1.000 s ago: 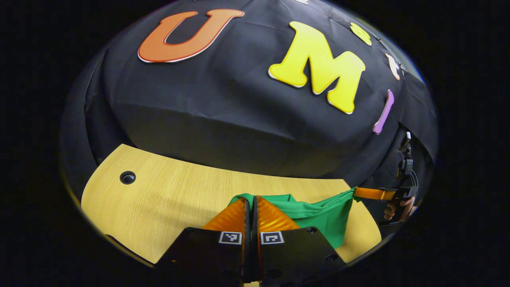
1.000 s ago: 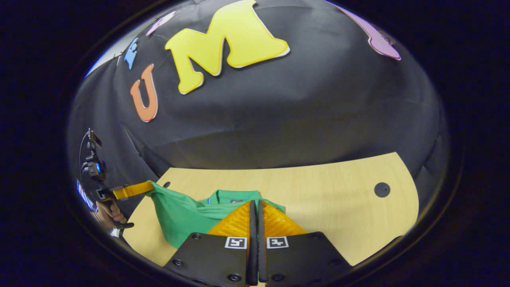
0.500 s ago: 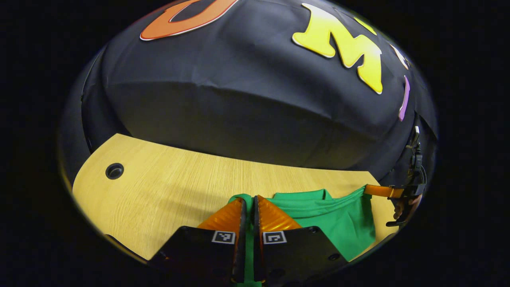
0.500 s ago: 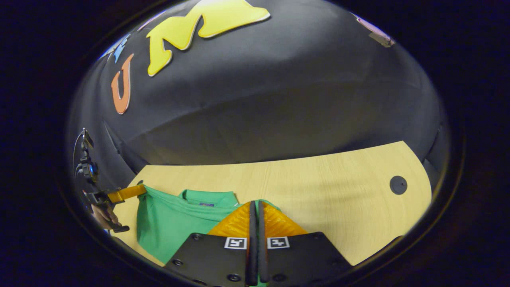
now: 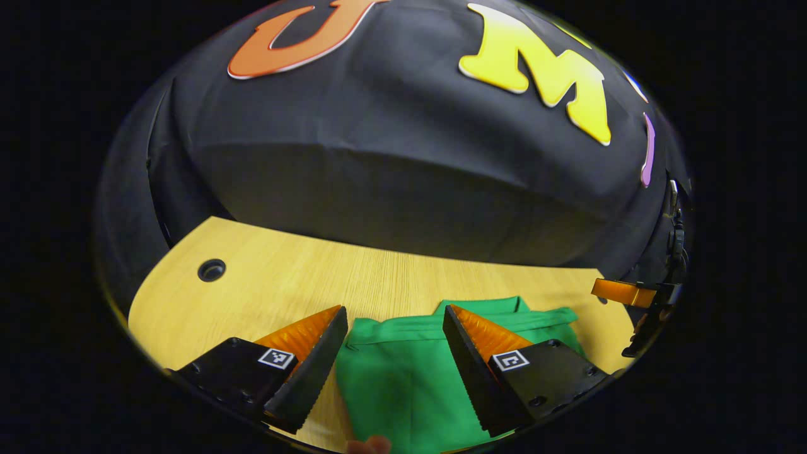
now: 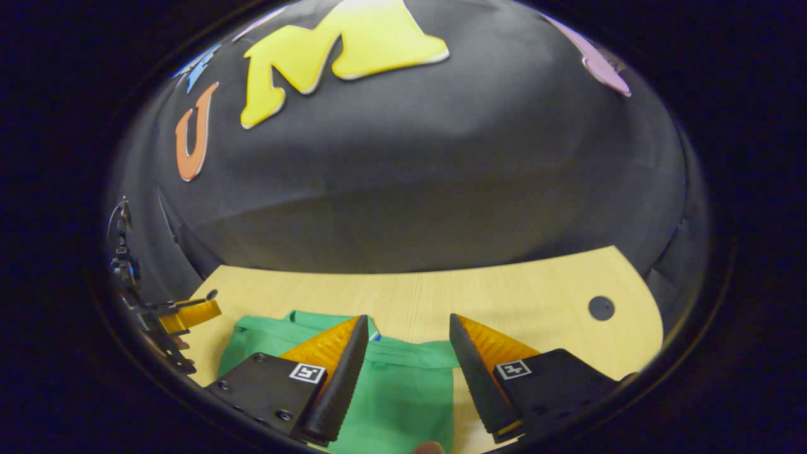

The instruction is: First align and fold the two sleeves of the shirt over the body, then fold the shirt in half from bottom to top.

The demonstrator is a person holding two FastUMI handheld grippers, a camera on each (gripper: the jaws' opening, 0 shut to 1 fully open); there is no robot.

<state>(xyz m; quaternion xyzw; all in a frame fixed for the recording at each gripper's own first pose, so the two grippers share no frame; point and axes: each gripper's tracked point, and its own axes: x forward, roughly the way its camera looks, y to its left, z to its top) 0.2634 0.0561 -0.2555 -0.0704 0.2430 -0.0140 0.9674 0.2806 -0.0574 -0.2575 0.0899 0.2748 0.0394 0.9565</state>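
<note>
A green shirt lies folded flat on the wooden table, its collar toward the back wall. My left gripper hovers open over the shirt's left part, nothing between its fingers. In the right gripper view the same shirt rests under my right gripper, which is open as well and holds nothing. The right gripper shows at the far right of the left gripper view, and the left gripper at the far left of the right gripper view.
The table has a round cable hole near each end. The black cloth wall rises right behind the table's far edge. A fingertip peeks in at the bottom of the left gripper view.
Both grippers were shut on the shirt's edge and carried it toward the collar. Now both have opened and let go, and the shirt lies folded on the table.
</note>
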